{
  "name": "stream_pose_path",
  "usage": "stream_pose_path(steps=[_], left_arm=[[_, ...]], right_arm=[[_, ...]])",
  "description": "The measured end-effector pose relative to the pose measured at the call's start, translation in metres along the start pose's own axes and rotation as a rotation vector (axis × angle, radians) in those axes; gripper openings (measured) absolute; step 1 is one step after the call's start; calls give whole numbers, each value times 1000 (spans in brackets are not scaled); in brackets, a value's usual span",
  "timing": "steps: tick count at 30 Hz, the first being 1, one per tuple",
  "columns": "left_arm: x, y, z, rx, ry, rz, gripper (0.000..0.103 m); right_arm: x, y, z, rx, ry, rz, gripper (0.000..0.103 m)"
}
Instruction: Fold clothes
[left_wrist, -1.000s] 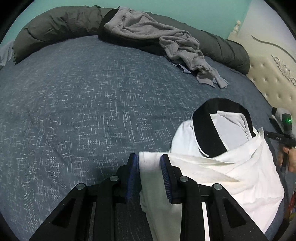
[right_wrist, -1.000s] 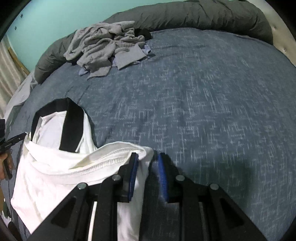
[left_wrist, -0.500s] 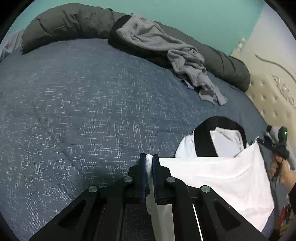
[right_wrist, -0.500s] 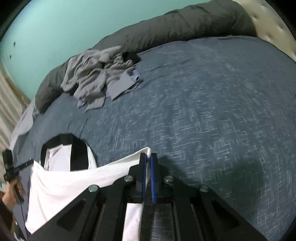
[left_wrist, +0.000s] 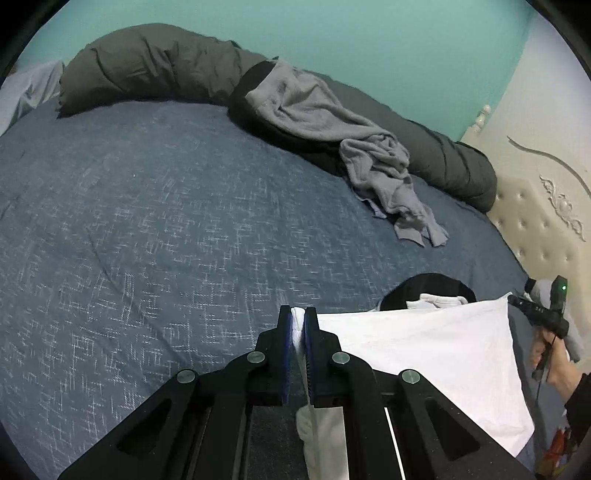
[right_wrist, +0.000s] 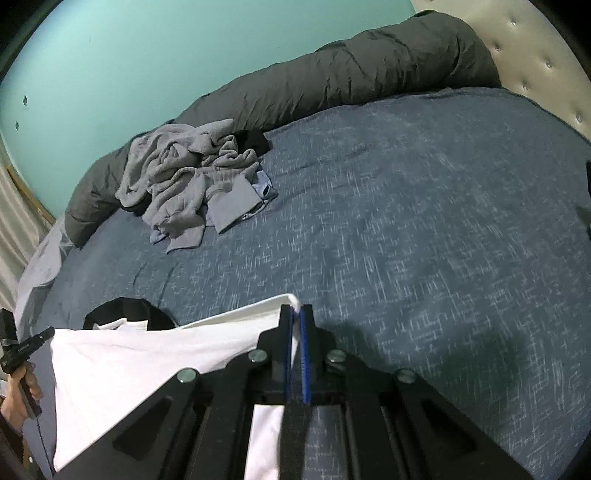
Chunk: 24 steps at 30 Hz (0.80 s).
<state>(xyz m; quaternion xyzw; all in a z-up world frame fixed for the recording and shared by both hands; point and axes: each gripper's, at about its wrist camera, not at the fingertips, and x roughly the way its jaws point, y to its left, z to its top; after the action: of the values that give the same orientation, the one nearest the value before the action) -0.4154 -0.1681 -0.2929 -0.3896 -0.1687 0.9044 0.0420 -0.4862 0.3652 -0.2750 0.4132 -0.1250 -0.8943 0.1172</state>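
Observation:
A white garment (left_wrist: 436, 354) with a black collar band (left_wrist: 428, 286) is stretched between my two grippers above the blue bedspread (left_wrist: 155, 229). My left gripper (left_wrist: 297, 314) is shut on its left corner, white cloth pinched between the blue pads. In the right wrist view the same white garment (right_wrist: 147, 365) spreads to the left, and my right gripper (right_wrist: 296, 312) is shut on its right corner. The black collar band (right_wrist: 122, 312) peeks over the taut upper edge. Below that edge the cloth hangs and hides the rest of the garment.
A heap of grey clothes (left_wrist: 354, 162) lies at the far side of the bed against a long dark grey rolled duvet (left_wrist: 155, 66). A cream tufted headboard (left_wrist: 539, 221) stands at the right. A person's hand (left_wrist: 554, 362) holds the other gripper's handle.
Both grippers closed on the corners of the white garment, then rose and pulled its upper edge taut. The collar band sank behind that edge.

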Motion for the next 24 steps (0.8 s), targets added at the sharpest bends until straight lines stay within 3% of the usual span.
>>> stream_pose_path(steps=[6, 10, 16, 18, 20, 24], left_arm=[[20, -1, 11, -16, 20, 22, 6], [45, 1, 10, -30, 79, 46, 7], [63, 3, 3, -55, 132, 75, 11], [54, 3, 3, -65, 123, 77, 18], [40, 7, 2, -76, 110, 87, 39], [2, 14, -3, -112, 90, 60, 42]], right_arm=[[23, 9, 14, -16, 24, -54, 3], [47, 9, 9, -20, 93, -115, 3], [62, 3, -2, 24, 159, -103, 5], [52, 0, 1, 39, 146, -110, 19], [37, -5, 5, 61, 137, -107, 32], [2, -9, 8, 58, 119, -96, 32]])
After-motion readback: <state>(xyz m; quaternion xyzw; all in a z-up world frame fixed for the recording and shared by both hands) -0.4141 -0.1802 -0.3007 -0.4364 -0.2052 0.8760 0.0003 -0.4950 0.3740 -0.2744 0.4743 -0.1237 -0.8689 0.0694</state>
